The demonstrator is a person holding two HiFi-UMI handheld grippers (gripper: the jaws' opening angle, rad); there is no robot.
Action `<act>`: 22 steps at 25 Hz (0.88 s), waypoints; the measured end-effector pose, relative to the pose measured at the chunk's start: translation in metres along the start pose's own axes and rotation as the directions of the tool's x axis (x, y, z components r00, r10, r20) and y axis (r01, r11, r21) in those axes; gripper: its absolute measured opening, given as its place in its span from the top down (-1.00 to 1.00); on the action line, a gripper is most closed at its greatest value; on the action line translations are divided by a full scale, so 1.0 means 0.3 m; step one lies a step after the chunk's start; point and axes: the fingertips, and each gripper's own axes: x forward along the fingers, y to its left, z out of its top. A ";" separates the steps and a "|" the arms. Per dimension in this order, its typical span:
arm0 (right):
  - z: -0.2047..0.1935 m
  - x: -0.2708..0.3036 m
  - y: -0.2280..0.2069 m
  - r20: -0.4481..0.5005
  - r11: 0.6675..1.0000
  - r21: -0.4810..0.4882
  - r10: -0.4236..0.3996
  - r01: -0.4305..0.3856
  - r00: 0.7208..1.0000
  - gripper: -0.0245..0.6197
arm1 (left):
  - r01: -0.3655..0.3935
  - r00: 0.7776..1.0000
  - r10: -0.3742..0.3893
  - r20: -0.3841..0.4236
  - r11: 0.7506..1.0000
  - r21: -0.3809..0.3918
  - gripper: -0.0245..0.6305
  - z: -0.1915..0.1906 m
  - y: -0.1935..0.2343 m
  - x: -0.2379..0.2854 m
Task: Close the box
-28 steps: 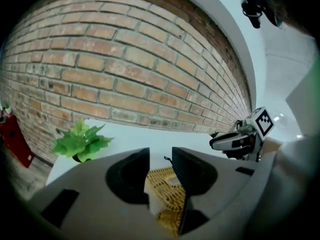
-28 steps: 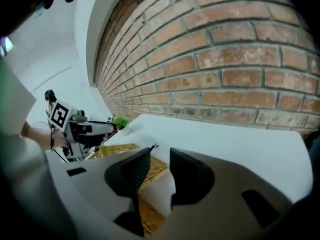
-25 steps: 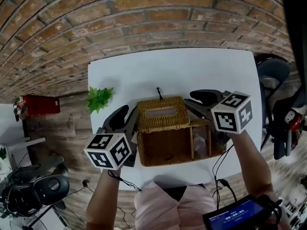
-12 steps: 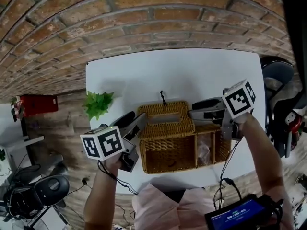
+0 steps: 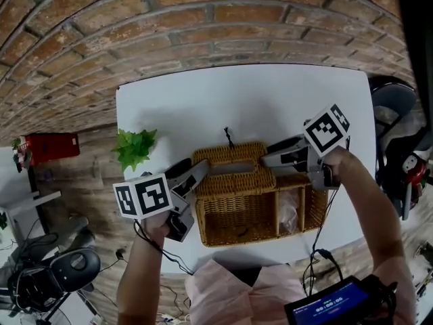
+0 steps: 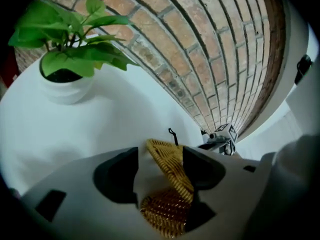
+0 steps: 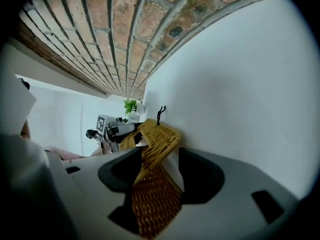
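Note:
A wicker box stands on the white table, its inside showing toward me. Its woven lid, with a black loop at the back, lies over the rear left part. My left gripper is at the lid's left end and my right gripper at its right end. In the left gripper view the lid edge runs between the jaws with a gap beside it. In the right gripper view the lid corner also sits loosely between the jaws. Both pairs of jaws have just been opening.
A small green plant in a white pot stands at the table's left edge, close to my left gripper. A brick wall runs behind the table. A chair is at the right.
Both grippers have sunk and rolled at the lid's ends, and the lid has come down lower over the box. Their jaws stand wider apart than before.

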 end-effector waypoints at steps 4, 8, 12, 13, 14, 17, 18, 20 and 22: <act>0.018 -0.006 0.012 0.037 0.997 0.037 0.059 -0.060 0.998 0.21 | 0.030 1.000 -0.030 0.003 0.999 -0.044 0.06 0.000 0.005 0.000; 0.025 0.003 0.005 0.043 0.999 0.023 0.043 -0.044 0.998 0.25 | 0.118 0.993 -0.120 -0.018 0.990 -0.079 0.06 -0.011 -0.043 0.027; 0.046 -0.010 0.026 0.086 0.998 0.015 0.060 -0.061 0.995 0.32 | 0.134 0.991 -0.134 0.000 0.990 -0.052 0.06 0.013 -0.067 0.024; 0.055 -0.016 0.041 0.103 0.997 0.009 0.075 -0.077 0.992 0.34 | 0.138 0.990 -0.138 0.009 0.989 -0.043 0.06 0.023 -0.074 0.019; 0.063 -0.022 0.053 0.119 0.997 -0.002 0.083 -0.083 0.989 0.35 | 0.142 0.990 -0.142 0.018 0.989 -0.034 0.06 0.032 -0.083 0.014; 0.086 -0.043 0.079 0.156 0.997 -0.043 0.077 -0.071 0.985 0.39 | 0.148 0.988 -0.148 0.042 0.989 -0.003 0.06 0.057 -0.111 -0.007; 0.093 -0.051 0.089 0.166 0.996 -0.054 0.076 -0.067 0.983 0.40 | 0.149 0.988 -0.149 0.049 0.989 0.006 0.06 0.064 -0.121 -0.014; 0.104 -0.070 0.112 0.188 0.995 -0.071 0.082 -0.070 0.979 0.42 | 0.150 0.987 -0.151 0.062 0.988 0.023 0.06 0.077 -0.142 -0.032; 0.114 -0.089 0.140 0.211 0.993 -0.095 0.090 -0.071 0.973 0.44 | 0.132 0.988 -0.135 0.071 0.990 0.047 0.06 0.088 -0.153 -0.056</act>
